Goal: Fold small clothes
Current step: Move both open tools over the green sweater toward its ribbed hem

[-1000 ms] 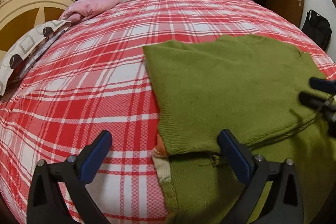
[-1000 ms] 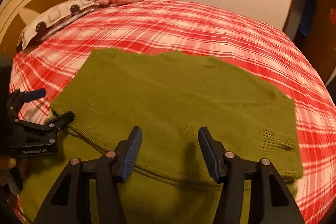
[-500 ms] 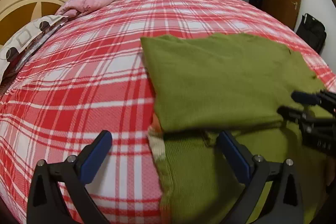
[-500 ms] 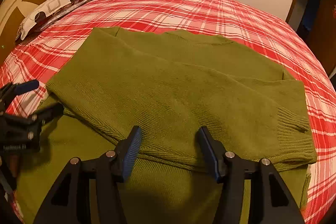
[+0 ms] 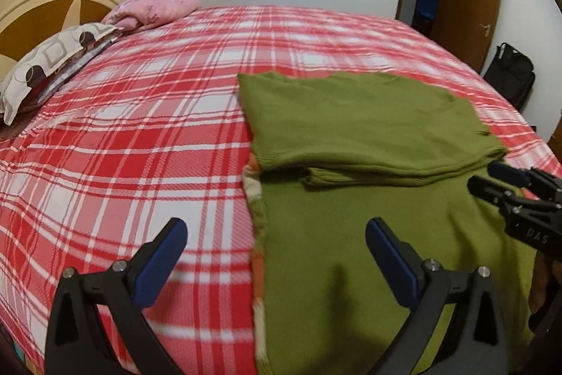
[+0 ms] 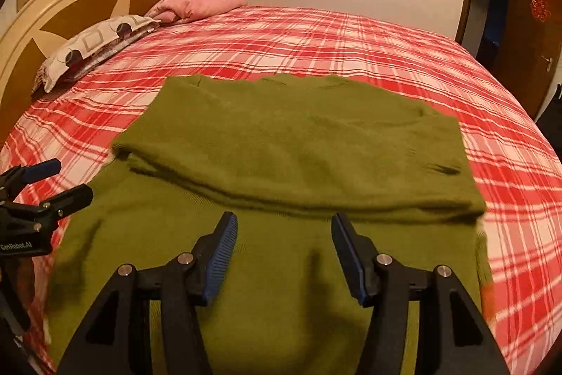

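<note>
A green knitted sweater [image 5: 368, 136] [image 6: 291, 146] lies on the red plaid bed, its far part folded over the near part, the fold's edge running across the garment. My left gripper [image 5: 275, 238] hangs open above the sweater's left edge, nothing between its fingers. My right gripper [image 6: 284, 234] is open too, over the near single layer just short of the folded edge, and empty. Each gripper also shows at the side of the other's view: the right gripper [image 5: 498, 181] at the right edge, the left gripper [image 6: 52, 181] at the left edge.
The plaid bedspread [image 5: 140, 136] stretches wide to the left and far side. A patterned pillow [image 5: 52, 58] and a pink pillow [image 5: 154, 9] lie by the headboard [image 6: 70, 6]. A brown door [image 5: 467, 2] and a black bag [image 5: 509, 72] stand at the right.
Both grippers have drawn back toward the near side and slightly up, away from the folded edge. The folded top layer now lies flat, let go.
</note>
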`<state>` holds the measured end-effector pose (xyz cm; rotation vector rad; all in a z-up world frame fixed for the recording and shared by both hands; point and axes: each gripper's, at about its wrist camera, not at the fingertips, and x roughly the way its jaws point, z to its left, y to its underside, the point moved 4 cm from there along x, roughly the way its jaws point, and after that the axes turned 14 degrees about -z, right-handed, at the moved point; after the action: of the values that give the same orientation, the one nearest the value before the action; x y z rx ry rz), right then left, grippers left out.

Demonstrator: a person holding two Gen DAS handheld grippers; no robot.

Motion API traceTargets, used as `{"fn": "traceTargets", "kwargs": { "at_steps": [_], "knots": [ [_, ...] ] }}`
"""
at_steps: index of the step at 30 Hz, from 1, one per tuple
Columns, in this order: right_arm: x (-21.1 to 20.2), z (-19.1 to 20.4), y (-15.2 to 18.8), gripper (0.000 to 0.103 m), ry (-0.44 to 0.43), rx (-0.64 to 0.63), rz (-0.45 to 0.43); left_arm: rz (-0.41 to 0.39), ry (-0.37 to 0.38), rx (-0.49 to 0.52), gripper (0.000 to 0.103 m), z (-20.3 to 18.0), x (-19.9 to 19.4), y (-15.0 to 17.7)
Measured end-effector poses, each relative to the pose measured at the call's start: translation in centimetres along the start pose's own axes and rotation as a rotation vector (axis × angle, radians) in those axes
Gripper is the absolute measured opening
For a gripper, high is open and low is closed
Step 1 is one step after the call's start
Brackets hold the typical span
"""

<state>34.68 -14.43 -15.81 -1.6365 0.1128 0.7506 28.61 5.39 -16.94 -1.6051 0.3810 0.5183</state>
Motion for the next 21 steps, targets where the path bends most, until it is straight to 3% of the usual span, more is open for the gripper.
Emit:
{"fn": "traceTargets", "kwargs": {
  "at_steps": [9,21],
  "knots": [
    [-5.3,-0.2,3.1,0.057,0.001,0.031,-0.005,-0.008,0.074,0.003,0.103,-1.8,-4.6,1.8],
    [-10.0,-1.8,7.0,0.057,0.035,0.096,0.011,0.064,0.119,0.037,0.103,-3.7,-9.0,6.1]
  ]
}}
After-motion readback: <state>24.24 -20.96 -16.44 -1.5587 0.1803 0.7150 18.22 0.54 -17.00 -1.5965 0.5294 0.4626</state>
